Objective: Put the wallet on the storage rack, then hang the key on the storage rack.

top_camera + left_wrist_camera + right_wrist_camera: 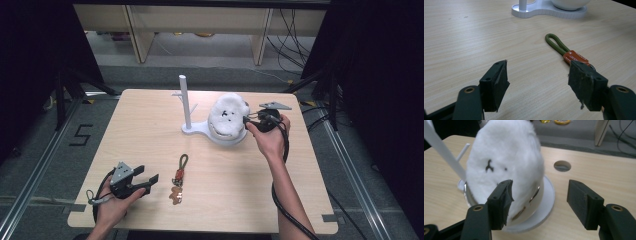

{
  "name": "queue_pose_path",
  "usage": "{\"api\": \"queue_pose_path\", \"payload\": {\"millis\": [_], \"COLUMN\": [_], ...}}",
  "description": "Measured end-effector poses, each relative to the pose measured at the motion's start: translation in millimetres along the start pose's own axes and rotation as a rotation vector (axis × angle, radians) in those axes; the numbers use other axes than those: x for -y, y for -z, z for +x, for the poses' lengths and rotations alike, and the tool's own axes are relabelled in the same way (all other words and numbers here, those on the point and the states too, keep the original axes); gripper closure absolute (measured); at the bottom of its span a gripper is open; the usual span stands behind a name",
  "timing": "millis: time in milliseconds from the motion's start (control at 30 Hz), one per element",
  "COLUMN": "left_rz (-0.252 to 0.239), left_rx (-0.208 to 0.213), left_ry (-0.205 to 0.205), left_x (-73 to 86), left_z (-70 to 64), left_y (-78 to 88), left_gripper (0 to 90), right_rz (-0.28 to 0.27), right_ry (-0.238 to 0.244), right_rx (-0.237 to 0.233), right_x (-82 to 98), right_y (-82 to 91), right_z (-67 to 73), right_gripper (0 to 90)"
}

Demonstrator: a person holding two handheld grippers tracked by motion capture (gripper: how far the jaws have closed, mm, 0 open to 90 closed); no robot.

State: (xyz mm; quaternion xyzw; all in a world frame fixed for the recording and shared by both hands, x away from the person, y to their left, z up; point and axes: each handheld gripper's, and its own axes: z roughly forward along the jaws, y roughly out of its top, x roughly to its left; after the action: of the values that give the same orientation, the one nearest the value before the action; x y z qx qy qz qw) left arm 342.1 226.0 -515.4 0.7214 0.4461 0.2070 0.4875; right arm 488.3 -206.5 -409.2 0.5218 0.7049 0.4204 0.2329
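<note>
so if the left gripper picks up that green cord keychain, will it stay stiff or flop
The keychain will probably flop: its green cord loop looks soft, so the charm would dangle. It looks light and lies flat, so it is unlikely to roll. The open left gripper would likely need a low pinch.

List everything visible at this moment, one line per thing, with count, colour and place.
Plush toy: one, white with black face marks, sitting in the bowl.
Bowl: one, white, on the stand's round base.
Stand: one, white, upright post with side pegs, far centre of table.
Keychain: one, green loop, orange tag, brown charm, near centre.
Table: one, light wood.
Left claw: one, black, open, near left, close to the keychain.
Right claw: one, black, open, beside the plush toy.
</note>
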Motion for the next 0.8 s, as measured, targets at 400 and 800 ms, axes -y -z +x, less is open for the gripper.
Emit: {"api": "queue_pose_path", "payload": {"millis": [400, 800], "left_rz": [-0.002, 0.05], "left_rx": [0.033, 0.046], "left_ry": [-0.02, -0.042], "left_x": [-8.7, -29.8], "left_z": [-5.2, -13.8], "left_y": [-1.9, -4.7], "left_gripper": [33.5, 40.1], "right_rz": [0.029, 0.129], "right_ry": [-0.007, -0.045], "right_rx": [-0.026, -0.006], "right_x": [42.5, 82.0], "right_y": [22.9, 40.8], "right_z": [-2.5, -5.9], "right_gripper": [54.7, 70.6]}}
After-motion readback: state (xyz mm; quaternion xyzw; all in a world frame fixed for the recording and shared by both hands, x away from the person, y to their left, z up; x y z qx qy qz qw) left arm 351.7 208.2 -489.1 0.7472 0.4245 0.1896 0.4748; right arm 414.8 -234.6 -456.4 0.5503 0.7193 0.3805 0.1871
